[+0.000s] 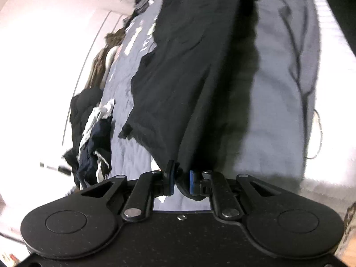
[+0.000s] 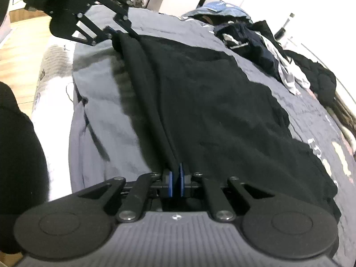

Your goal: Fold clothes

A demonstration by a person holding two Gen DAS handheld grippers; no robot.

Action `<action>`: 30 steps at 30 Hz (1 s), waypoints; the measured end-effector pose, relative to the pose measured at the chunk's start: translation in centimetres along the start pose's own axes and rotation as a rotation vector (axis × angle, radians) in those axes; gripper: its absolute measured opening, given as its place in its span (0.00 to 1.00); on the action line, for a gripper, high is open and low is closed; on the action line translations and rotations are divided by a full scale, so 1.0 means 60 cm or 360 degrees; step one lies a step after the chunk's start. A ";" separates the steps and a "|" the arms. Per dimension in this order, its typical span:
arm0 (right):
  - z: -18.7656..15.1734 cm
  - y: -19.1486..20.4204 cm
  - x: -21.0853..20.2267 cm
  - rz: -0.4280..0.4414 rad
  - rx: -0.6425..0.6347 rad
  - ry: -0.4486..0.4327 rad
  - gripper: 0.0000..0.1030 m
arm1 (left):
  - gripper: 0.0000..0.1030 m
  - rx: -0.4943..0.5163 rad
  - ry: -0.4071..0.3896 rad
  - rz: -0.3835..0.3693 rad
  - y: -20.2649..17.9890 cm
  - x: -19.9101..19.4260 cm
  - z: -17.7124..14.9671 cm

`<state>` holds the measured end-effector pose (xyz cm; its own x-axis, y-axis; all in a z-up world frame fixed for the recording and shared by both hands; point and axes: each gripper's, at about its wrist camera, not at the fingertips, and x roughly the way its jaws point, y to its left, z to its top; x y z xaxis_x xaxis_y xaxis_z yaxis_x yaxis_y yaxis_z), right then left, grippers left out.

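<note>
A black garment [image 2: 200, 102] lies spread across a grey bedcover [image 2: 100, 115], one long edge gathered into a fold that runs between the two grippers. The right gripper [image 2: 175, 182] has its blue-padded jaws drawn nearly together, with the near end of that fold pinched between them. At the far end of the same edge, the right wrist view shows the left gripper [image 2: 111, 32] reaching in from the upper left, its tips meeting the cloth; in its own view the left gripper [image 1: 181, 180] has its jaws closed in on a bunched corner of the black fabric, a narrow gap between the pads filled with cloth. The garment stretches away from there toward the right gripper, partly blurred. Beside the garment sits a heap of unfolded clothes [image 2: 267, 44] — dark blue, white and black pieces tangled together — also resting on the bedcover.
</note>
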<state>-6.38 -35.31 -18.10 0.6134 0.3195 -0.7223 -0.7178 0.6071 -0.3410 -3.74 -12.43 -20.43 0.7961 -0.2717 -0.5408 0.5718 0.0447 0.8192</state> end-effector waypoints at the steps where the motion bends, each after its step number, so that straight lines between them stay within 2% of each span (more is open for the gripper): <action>1: -0.001 -0.001 -0.002 0.0004 0.0008 -0.0001 0.06 | 0.13 0.0039 -0.0006 0.0006 -0.003 -0.003 -0.002; 5: -0.005 -0.003 -0.007 0.0019 0.0025 -0.0012 0.06 | 0.16 0.0102 0.0008 0.0030 -0.008 -0.008 -0.018; 9: -0.006 -0.003 -0.007 0.0019 0.0018 -0.0012 0.06 | 0.14 0.0033 0.0070 0.0021 0.000 -0.011 -0.044; 13: -0.009 -0.005 -0.007 0.0022 0.0011 0.0001 0.06 | 0.11 -0.0391 0.0112 -0.0035 0.064 -0.019 -0.062; 16: -0.006 -0.016 -0.011 0.0080 0.0113 0.0011 0.08 | 0.16 -0.0709 0.0142 -0.0077 0.113 -0.024 -0.076; 18: -0.003 -0.023 -0.014 0.0119 0.0181 0.0017 0.09 | 0.31 -0.0921 0.0162 -0.0106 0.145 -0.028 -0.085; 20: 0.000 -0.030 -0.016 0.0158 0.0249 0.0024 0.11 | 0.55 -0.1133 0.0182 -0.0134 0.178 -0.031 -0.094; 21: 0.001 -0.034 -0.018 0.0177 0.0283 0.0027 0.12 | 0.58 -0.1249 0.0176 -0.0167 0.194 -0.028 -0.096; 24: 0.002 -0.052 -0.030 0.0248 0.0409 0.0003 0.22 | 0.58 -0.1657 0.0069 -0.0380 0.245 0.013 -0.094; 26: 0.000 -0.071 -0.047 0.0309 0.0522 -0.0051 0.36 | 0.58 -0.1926 -0.0006 -0.0524 0.279 0.041 -0.092; 27: -0.001 -0.081 -0.056 0.0340 0.0579 -0.0078 0.38 | 0.58 -0.2040 -0.0032 -0.0585 0.293 0.058 -0.092; 30: -0.005 -0.111 -0.082 0.0427 0.0751 -0.0163 0.50 | 0.56 -0.2247 -0.0035 -0.0690 0.320 0.132 -0.098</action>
<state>-4.69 -41.17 -12.46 0.4752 0.5628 -0.6764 -0.6421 0.7473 0.1708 14.71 -8.04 -10.11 0.5209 -0.5216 -0.6758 0.4846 0.8324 -0.2690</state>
